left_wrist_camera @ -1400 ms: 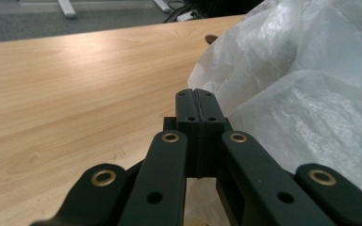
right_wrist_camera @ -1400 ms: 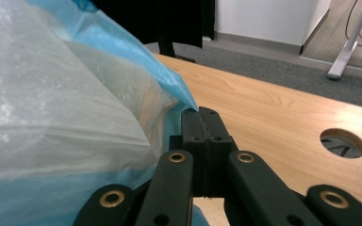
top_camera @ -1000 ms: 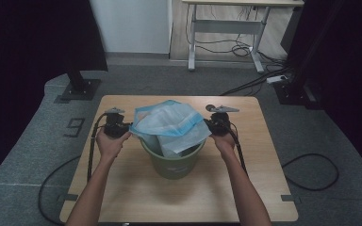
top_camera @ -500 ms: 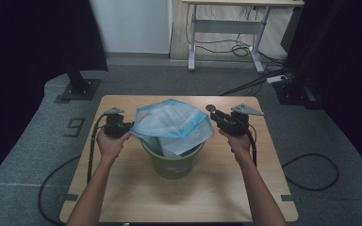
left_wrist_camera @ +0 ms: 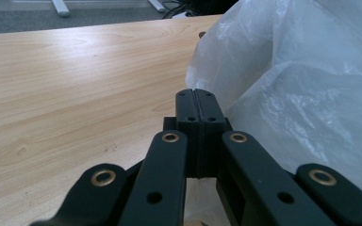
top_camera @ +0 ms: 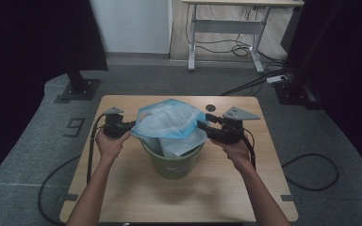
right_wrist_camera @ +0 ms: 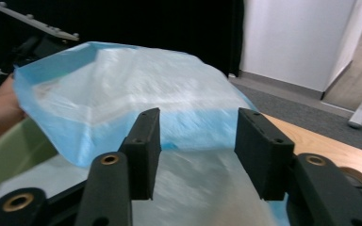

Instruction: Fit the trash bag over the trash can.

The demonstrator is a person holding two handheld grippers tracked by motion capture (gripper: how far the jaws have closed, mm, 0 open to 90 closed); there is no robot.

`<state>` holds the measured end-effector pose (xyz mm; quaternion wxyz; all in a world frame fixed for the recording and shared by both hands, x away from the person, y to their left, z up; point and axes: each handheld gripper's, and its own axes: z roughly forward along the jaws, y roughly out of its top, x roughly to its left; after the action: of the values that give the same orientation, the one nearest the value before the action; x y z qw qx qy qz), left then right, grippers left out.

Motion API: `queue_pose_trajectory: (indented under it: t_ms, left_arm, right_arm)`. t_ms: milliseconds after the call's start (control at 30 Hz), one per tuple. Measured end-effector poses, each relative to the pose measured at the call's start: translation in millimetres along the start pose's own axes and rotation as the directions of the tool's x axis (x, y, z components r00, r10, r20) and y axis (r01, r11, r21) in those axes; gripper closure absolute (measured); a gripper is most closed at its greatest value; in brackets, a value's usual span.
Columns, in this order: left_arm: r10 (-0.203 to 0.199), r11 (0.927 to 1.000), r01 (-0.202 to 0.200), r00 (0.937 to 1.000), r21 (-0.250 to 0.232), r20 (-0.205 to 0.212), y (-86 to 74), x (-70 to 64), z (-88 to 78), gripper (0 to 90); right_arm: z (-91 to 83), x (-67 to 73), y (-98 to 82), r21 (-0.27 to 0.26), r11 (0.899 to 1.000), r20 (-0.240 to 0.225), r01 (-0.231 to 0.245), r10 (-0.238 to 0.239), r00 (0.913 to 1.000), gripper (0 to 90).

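Nearest the person, a green bucket (top_camera: 172, 162) stands on the wooden tabletop (top_camera: 122, 197), a blue-white plastic bag (top_camera: 169, 125) draped over its mouth and bulging above the rim. At the bag's left edge the left hand-held gripper (top_camera: 131, 126) has its jaws pressed together, pinching the film, as the left gripper view confirms (left_wrist_camera: 199, 110). On the bag's right side the right hand-held gripper (top_camera: 202, 125) has just been opening; its jaws stand apart, pads clear of the plastic (right_wrist_camera: 195, 150) beyond them.
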<state>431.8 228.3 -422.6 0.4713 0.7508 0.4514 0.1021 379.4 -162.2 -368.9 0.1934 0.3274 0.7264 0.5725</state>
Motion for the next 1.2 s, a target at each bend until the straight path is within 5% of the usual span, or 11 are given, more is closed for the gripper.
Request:
queue_pose_trajectory:
  t_ms: [467,633,800,933,1067,1200]
  left_arm:
    - [0.006,0.9999,-0.006,1.0000,-0.012,0.008,1.1,-3.2,-3.0,89.7]
    - [0.010,0.9998,-0.010,0.9999,-0.015,0.009,0.9,-4.2,-4.1,89.7]
    - [0.008,0.9999,-0.007,0.9999,-0.014,0.012,0.0,-6.2,-3.1,89.7]
    - [0.011,0.9998,-0.011,0.9999,-0.014,0.010,-0.1,-8.7,-3.2,89.7]
    - [0.016,0.9997,-0.015,0.9998,-0.016,0.012,0.3,-9.2,-4.4,89.7]
    - [0.014,0.9997,-0.013,0.9998,-0.022,0.015,-0.4,-8.1,-6.1,89.7]
  right_arm:
    - [30.2,30.7,7.2,0.096,0.994,-0.029,0.041,-0.038,0.9988,35.4]
    - [29.0,43.0,8.1,0.100,0.993,-0.049,0.057,-0.053,0.9974,33.6]
    - [35.9,53.4,6.9,0.140,0.986,0.001,0.092,-0.093,0.9957,32.0]
    - [47.0,51.3,5.0,0.143,0.985,0.028,0.101,-0.106,0.9940,44.6]
    - [55.1,54.0,2.2,0.175,0.976,0.026,0.131,-0.137,0.9902,67.4]
    - [56.6,49.3,-1.7,0.203,0.973,0.043,0.111,-0.122,0.9916,87.3]
